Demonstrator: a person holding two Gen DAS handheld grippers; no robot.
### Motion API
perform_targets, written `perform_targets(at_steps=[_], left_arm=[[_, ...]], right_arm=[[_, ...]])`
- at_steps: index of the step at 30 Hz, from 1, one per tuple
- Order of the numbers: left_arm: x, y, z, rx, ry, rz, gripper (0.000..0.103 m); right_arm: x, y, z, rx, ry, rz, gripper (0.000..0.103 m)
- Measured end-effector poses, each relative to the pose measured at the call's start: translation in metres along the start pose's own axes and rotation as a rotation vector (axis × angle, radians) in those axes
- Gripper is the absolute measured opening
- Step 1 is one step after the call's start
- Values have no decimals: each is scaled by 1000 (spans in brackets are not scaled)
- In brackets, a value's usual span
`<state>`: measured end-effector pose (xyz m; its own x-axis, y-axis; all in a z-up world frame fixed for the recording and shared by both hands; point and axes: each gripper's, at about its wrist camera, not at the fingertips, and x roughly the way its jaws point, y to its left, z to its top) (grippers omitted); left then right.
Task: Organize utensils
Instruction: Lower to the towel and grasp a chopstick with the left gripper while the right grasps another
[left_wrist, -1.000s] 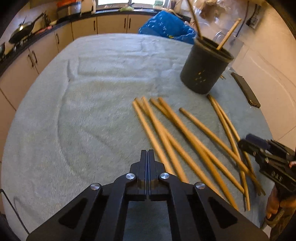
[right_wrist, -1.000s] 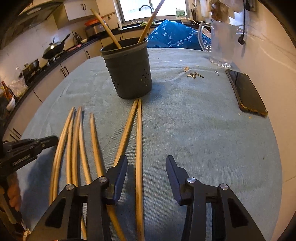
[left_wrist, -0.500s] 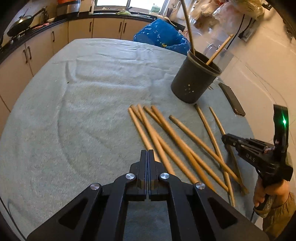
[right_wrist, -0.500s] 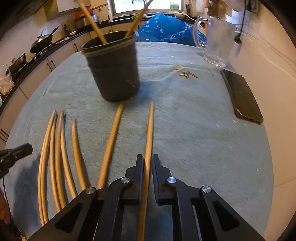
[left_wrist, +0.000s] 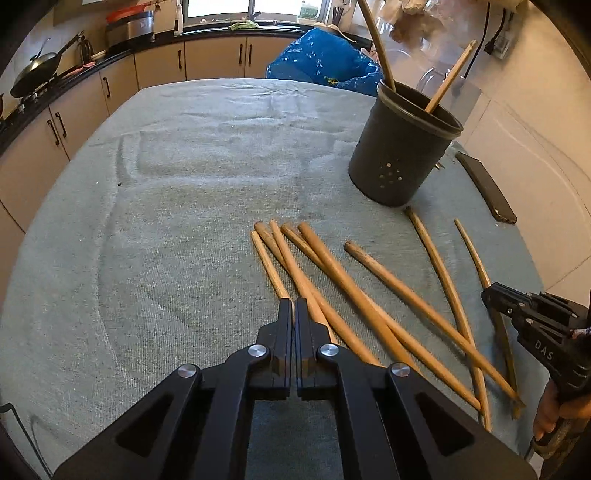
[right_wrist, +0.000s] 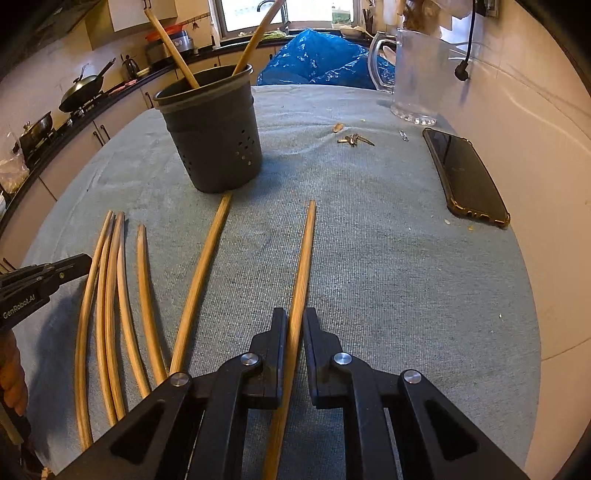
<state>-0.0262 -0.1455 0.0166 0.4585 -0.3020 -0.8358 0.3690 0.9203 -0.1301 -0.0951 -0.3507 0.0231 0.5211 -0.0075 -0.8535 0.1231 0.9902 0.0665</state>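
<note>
A table covered by a grey-green cloth (right_wrist: 388, 258) is seen in both wrist views. Near its far side a dark perforated utensil holder (right_wrist: 212, 136) stands upright; two wooden sticks (right_wrist: 173, 46) are leaned inside it. A clear jug (right_wrist: 419, 74) and a black phone (right_wrist: 467, 173) are placed to the right, near the wall. Loose wooden sticks (left_wrist: 332, 280) are spread flat on the cloth in front of the holder. The left gripper (left_wrist: 294, 314) is held over the near ends of these sticks, its fingers pressed together with nothing between them. The right gripper (right_wrist: 294, 325) is closed around one wooden stick (right_wrist: 304, 251), which is pinched between the pads and points toward the holder.
</note>
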Motion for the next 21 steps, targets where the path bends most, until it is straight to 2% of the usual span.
perform_targets(at_steps=[1,3,7,10,16,21], left_arm=[[1,-2,2,7,1,13,2],[8,-7,5,19,28,35,12],[13,-13,11,52,10,69,12],[10,-7,7,42,18,50,8],[-9,21,-13,35,46,35,6],[-27,38,-34,58,94,15,6]], right_arm=[[0,0,-1,-1,-2,-1,10],[0,1,0,-1,-1,-4,10],[2,1,3,1,10,-4,10],[2,-7,5,43,21,33,9],[-6,-32,-6,136,41,101,7],[-23,-43,-28,143,83,95,7]])
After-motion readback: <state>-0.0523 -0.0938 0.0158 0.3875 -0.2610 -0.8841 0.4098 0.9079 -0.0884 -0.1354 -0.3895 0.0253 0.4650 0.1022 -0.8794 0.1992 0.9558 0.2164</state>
